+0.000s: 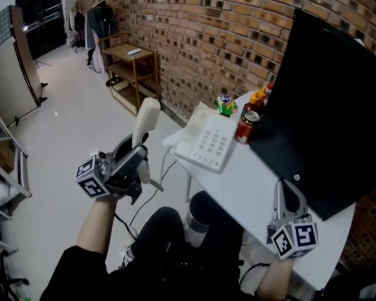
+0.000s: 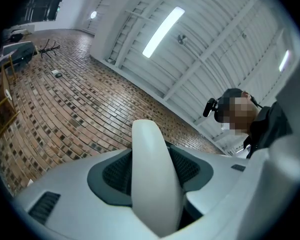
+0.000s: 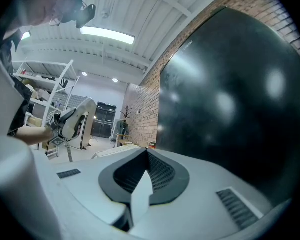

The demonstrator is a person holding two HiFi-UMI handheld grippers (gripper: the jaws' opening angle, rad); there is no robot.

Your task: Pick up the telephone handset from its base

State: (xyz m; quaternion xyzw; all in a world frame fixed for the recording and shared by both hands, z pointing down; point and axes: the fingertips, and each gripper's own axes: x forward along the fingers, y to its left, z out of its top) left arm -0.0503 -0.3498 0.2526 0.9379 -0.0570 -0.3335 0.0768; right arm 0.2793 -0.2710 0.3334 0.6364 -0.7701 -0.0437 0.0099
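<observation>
My left gripper (image 1: 136,155) is shut on the white telephone handset (image 1: 144,127), which stands nearly upright in the air left of the table, clear of its base. The white base (image 1: 208,144) with its keypad lies on the white table (image 1: 250,190) near the left edge. In the left gripper view the handset (image 2: 155,184) fills the gap between the jaws and points up at the brick wall and ceiling. My right gripper (image 1: 288,199) rests over the table's near part by the black screen, shut with nothing in it. In the right gripper view, the held handset (image 3: 80,115) is far off at the left.
A big black screen (image 1: 338,105) leans along the table's right side. A red can (image 1: 245,125), an orange-capped bottle (image 1: 257,98) and a small green toy (image 1: 225,105) stand behind the base. A wooden shelf (image 1: 130,68) stands by the brick wall. The person's legs are under the table edge.
</observation>
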